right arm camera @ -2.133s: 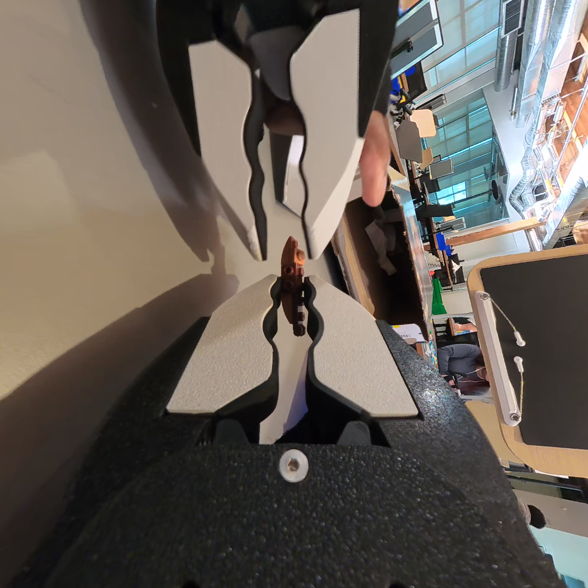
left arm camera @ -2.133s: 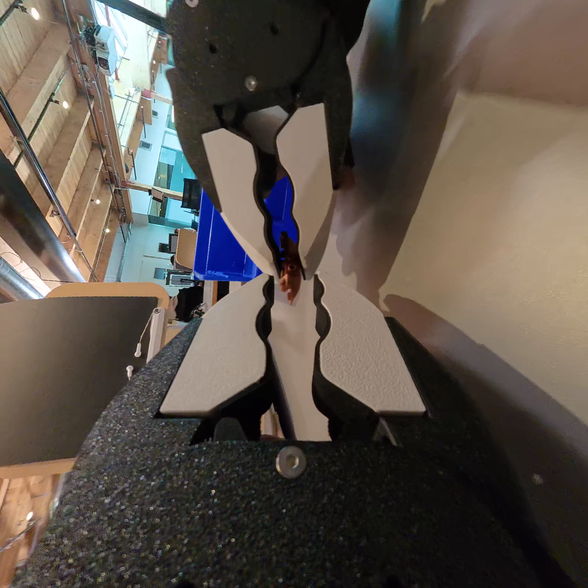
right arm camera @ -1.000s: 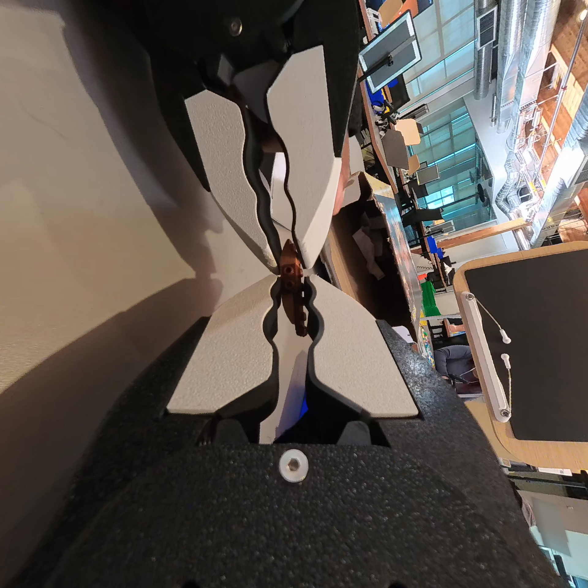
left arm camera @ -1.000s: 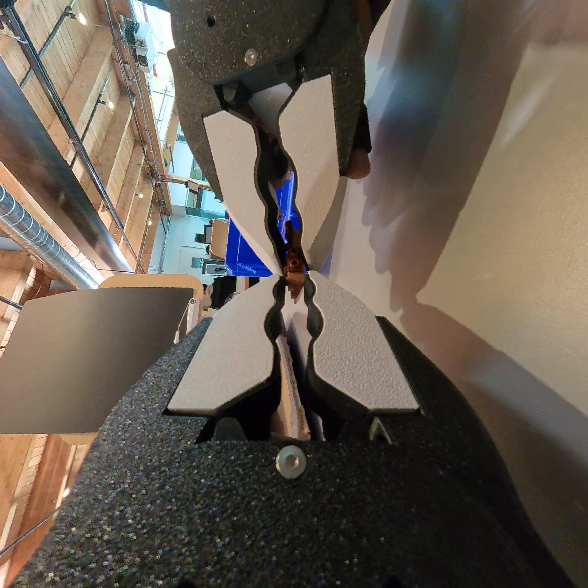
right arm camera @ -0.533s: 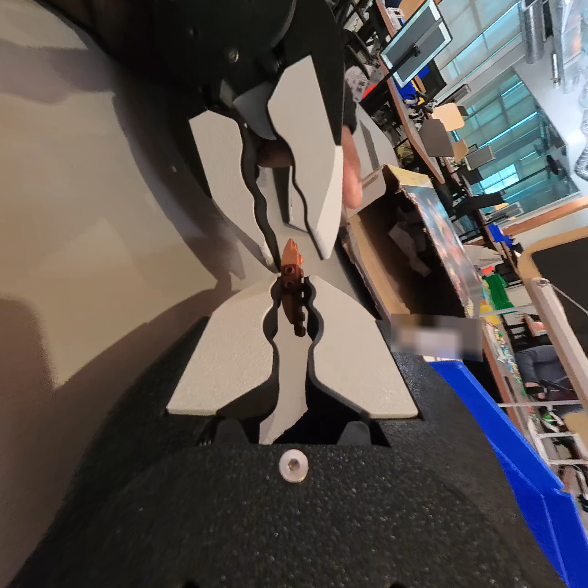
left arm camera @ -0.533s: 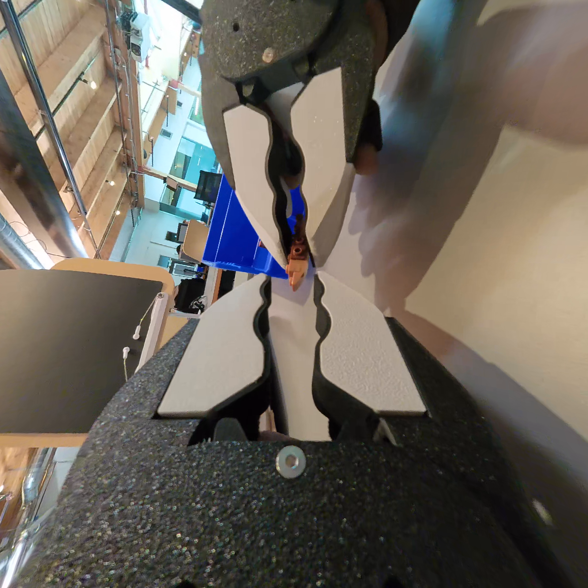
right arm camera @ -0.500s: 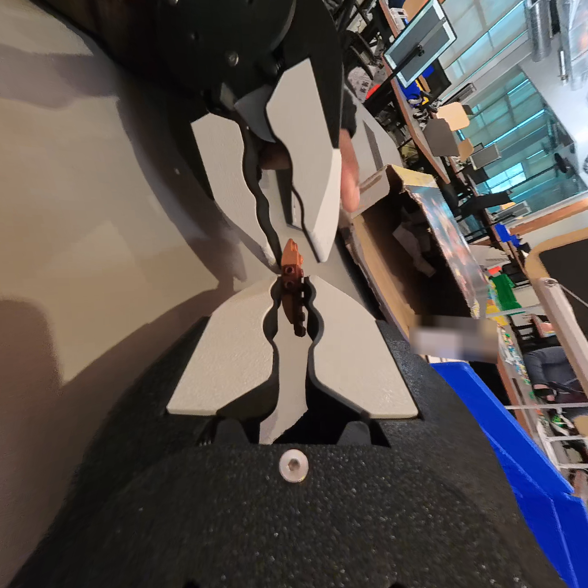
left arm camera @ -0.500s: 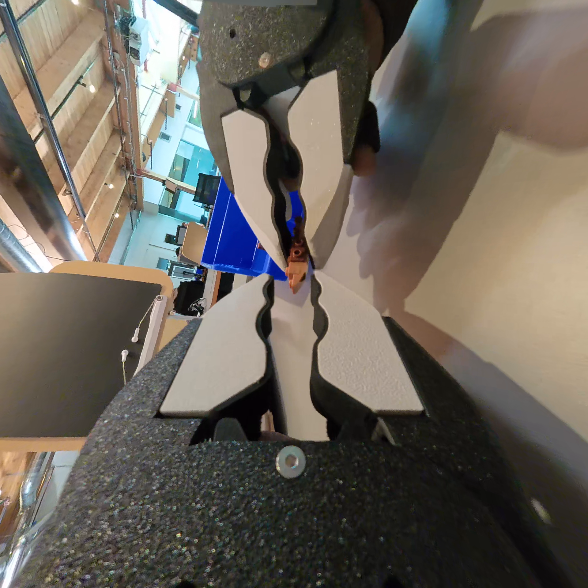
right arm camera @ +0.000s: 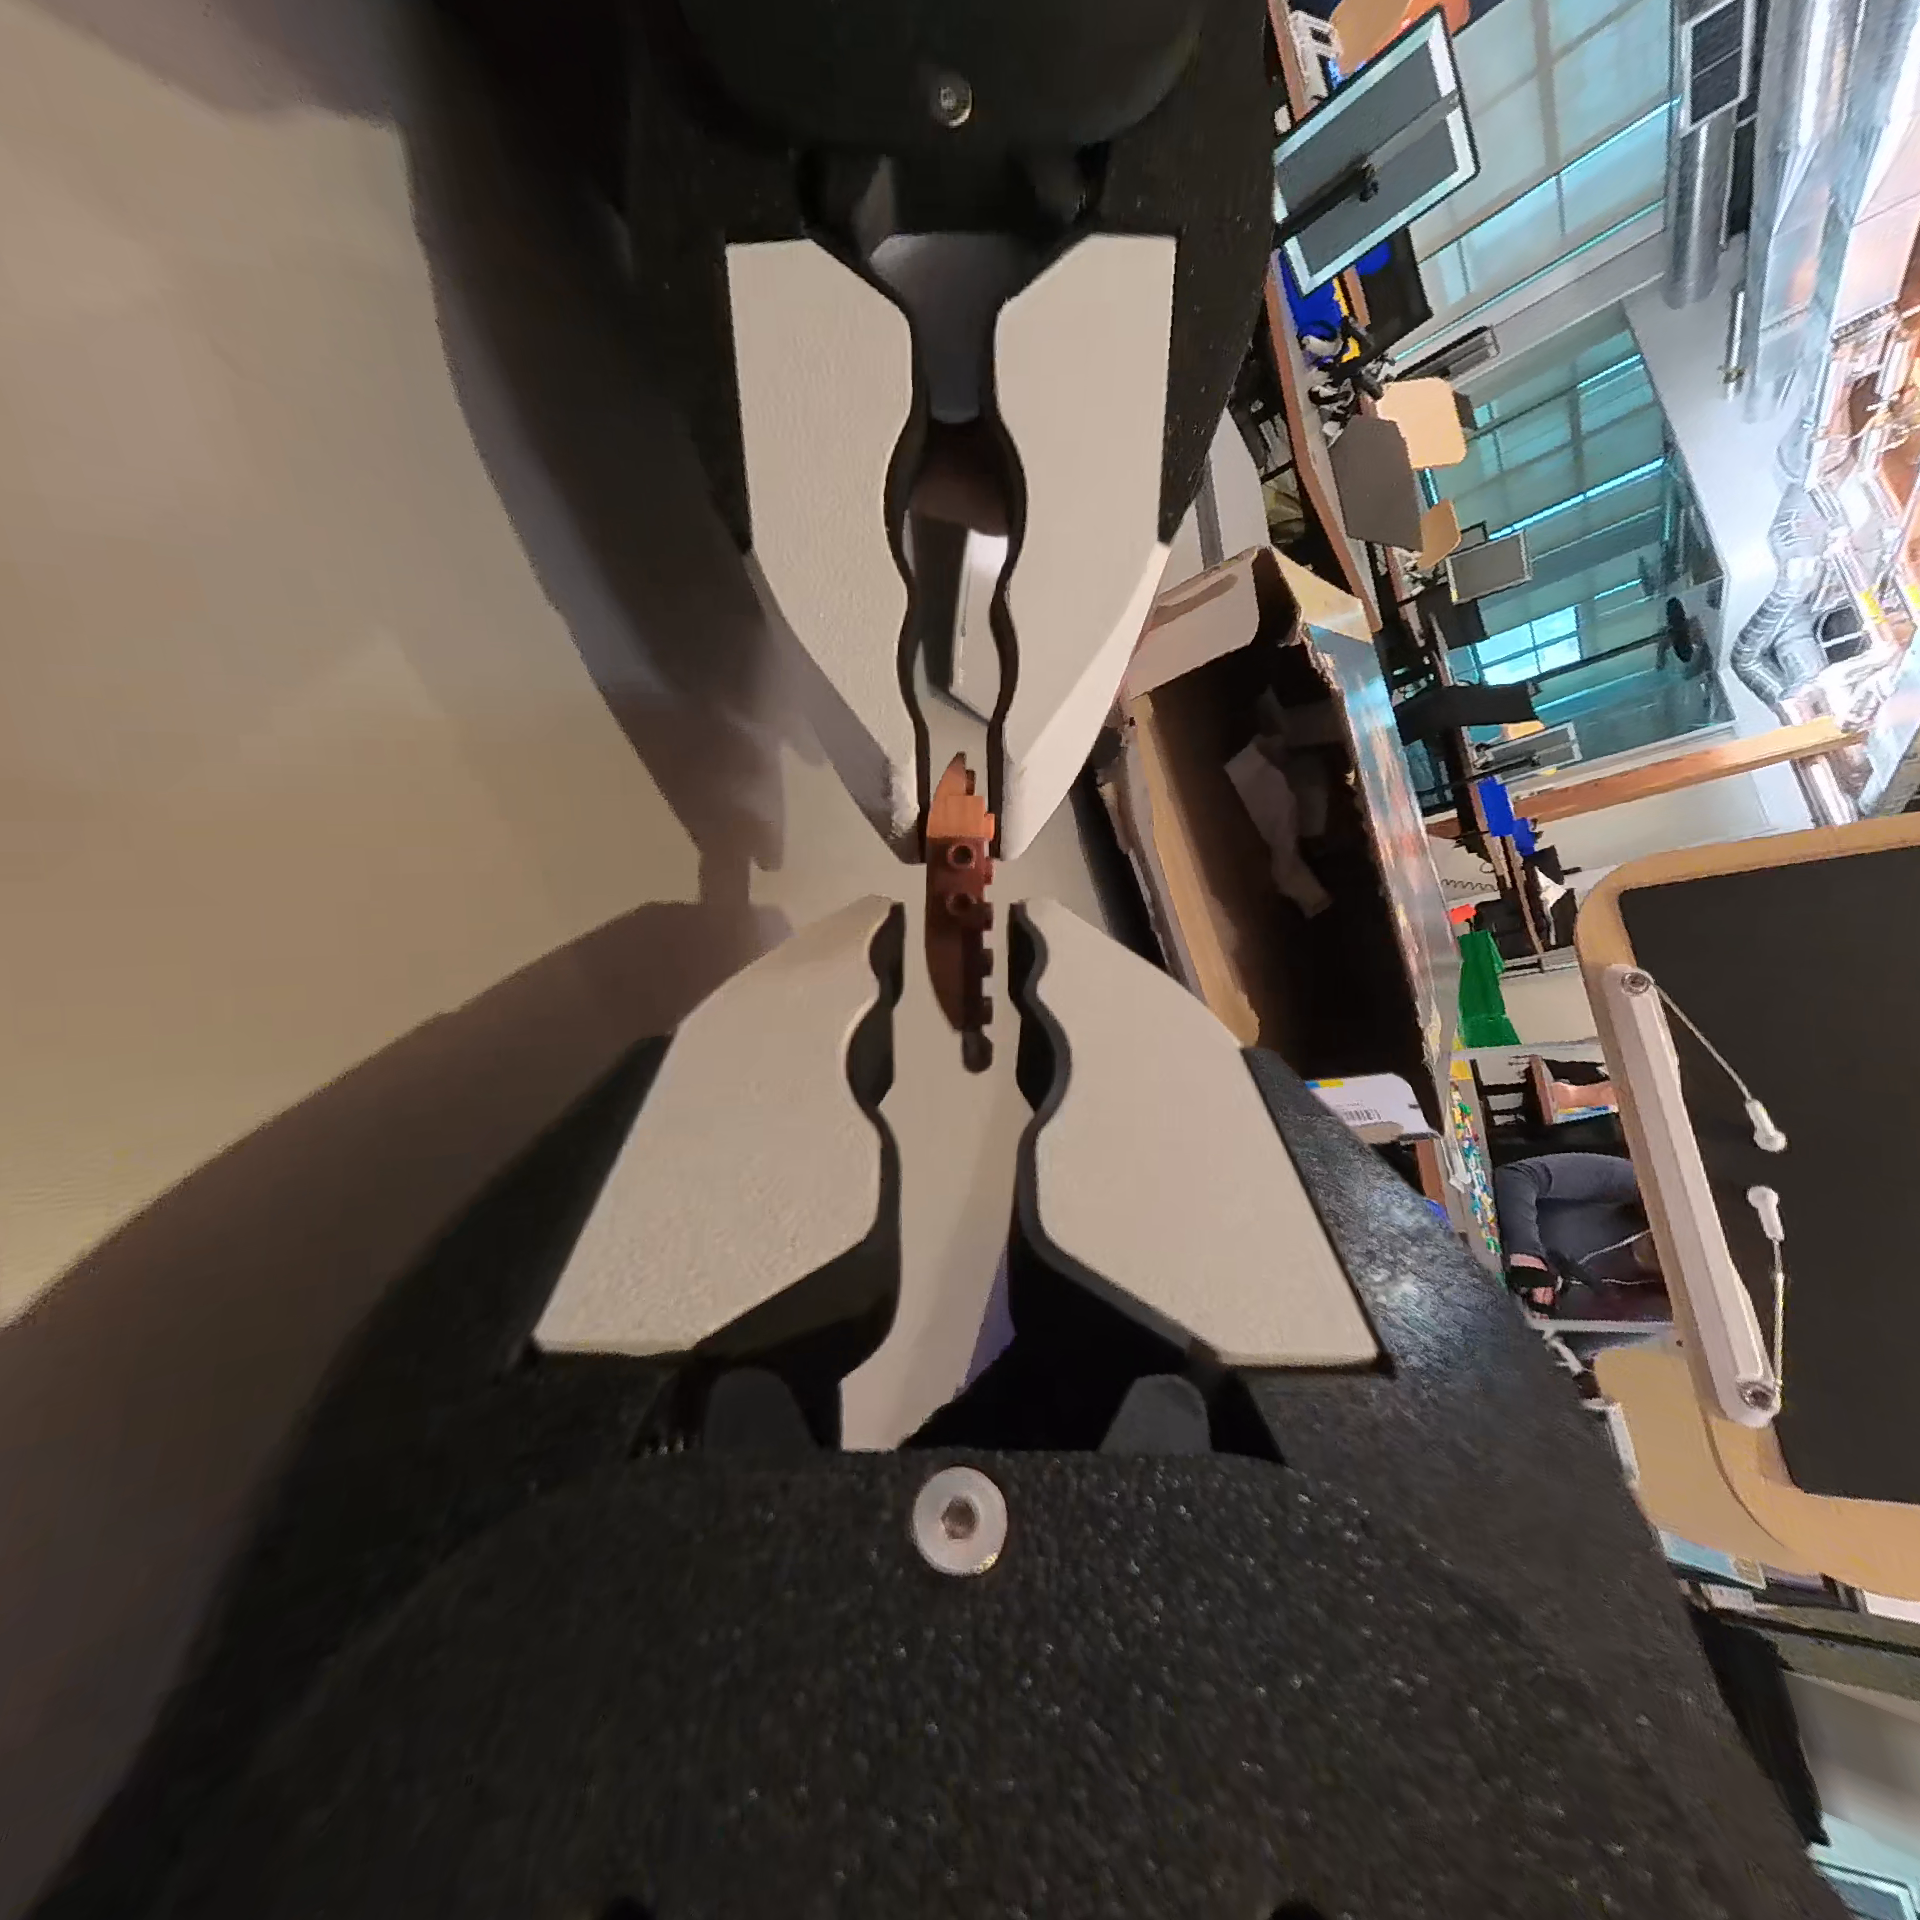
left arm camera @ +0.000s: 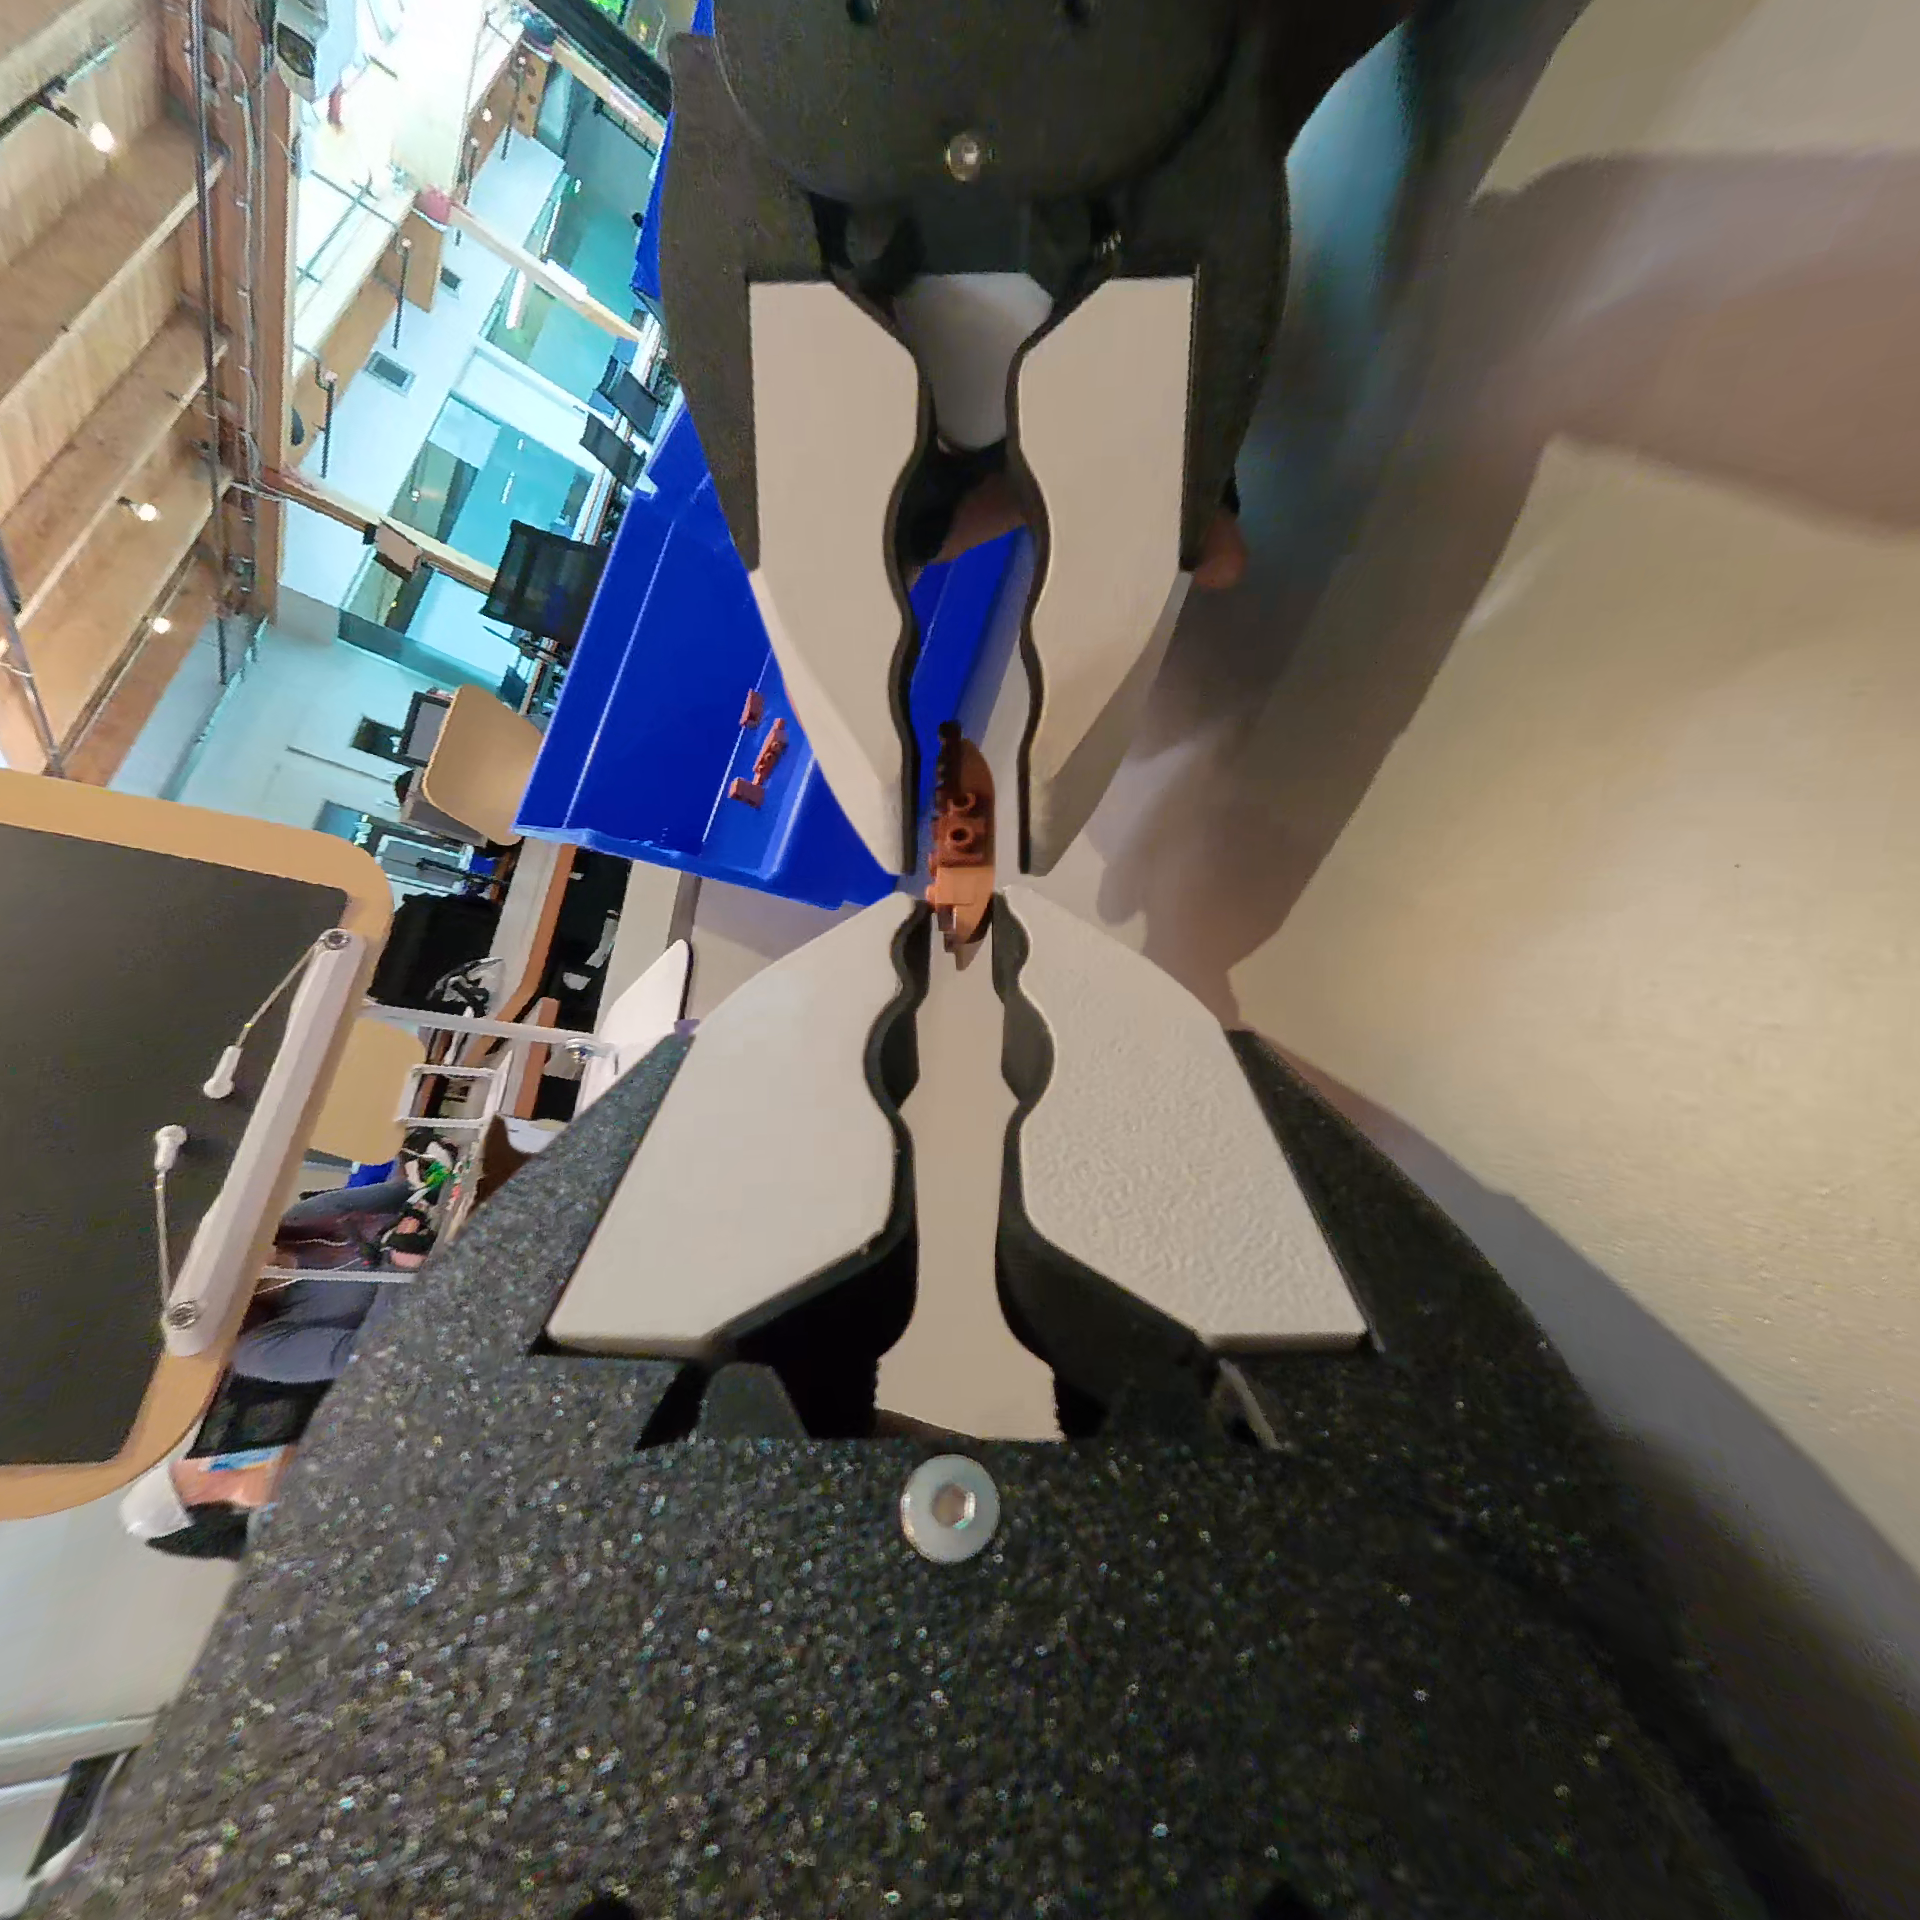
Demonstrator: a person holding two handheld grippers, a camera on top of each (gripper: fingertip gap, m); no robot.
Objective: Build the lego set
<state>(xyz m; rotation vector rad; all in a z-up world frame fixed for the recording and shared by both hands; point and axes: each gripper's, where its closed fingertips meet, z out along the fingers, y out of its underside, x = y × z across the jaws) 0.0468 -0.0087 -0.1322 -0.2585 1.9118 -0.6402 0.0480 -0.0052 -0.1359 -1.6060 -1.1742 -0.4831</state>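
Reddish-brown and studded, with a paler orange end, a small toy-brick piece (left arm camera: pixel 961 821) hung in the air between the two tongs, which met tip to tip above the pale table (left arm camera: pixel 1621 852). The left gripper (left arm camera: pixel 951 920) was closed on the paler end, pads pressed to both sides, so it alone seemed to carry the piece. The right gripper (right arm camera: pixel 956 912) stood open around the darker toothed end, a clear gap showing on each side, touching nothing. The head-on meeting probably let one tool hold while the other framed the far end.

A blue bin (left arm camera: pixel 665 665) stood on the far side of the table in the left view, with a few loose brown bricks (left arm camera: pixel 764 764) inside. An open cardboard box (right arm camera: pixel 1278 831) lay just right of the tips in the right view, and a black wood-rimmed board (right arm camera: pixel 1787 1143) stood farther right. Nothing crowded the tips; only the table lay below.
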